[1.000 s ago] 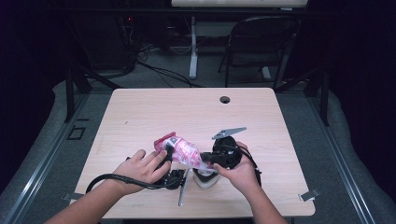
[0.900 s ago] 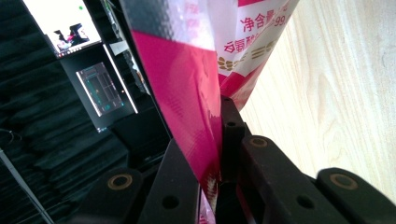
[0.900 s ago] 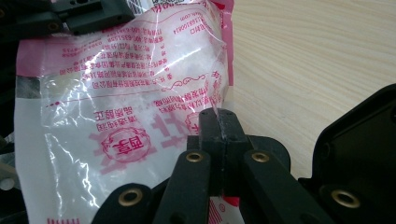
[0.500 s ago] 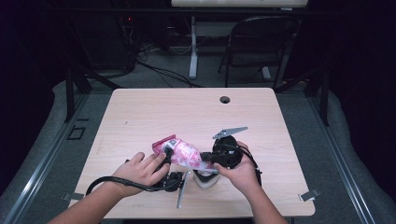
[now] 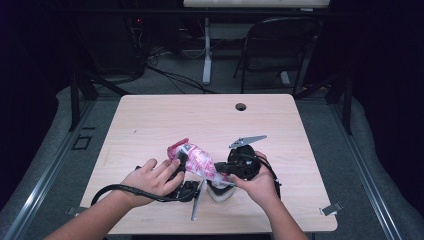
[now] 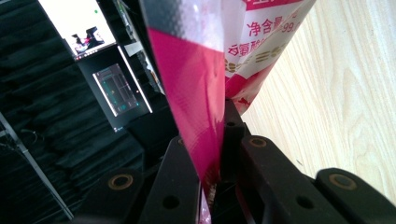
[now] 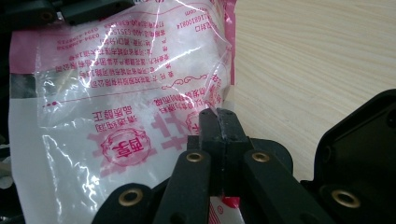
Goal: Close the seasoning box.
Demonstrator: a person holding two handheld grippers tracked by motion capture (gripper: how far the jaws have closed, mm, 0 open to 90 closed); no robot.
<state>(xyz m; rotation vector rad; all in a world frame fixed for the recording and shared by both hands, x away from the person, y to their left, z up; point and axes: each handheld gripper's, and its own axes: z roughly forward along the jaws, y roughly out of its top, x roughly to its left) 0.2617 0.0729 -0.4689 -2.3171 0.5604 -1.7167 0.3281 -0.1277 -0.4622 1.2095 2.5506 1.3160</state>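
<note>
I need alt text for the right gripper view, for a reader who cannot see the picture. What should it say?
The right tongs are shut on the edge of a clear plastic bag with pink print and white contents, held just above a light wooden table. Black parts of the other tool show at the top left.

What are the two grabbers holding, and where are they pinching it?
Both hold one pink and clear plastic bag. The left gripper pinches its pink sealed end, and the right gripper pinches the clear edge at the opposite end.
</note>
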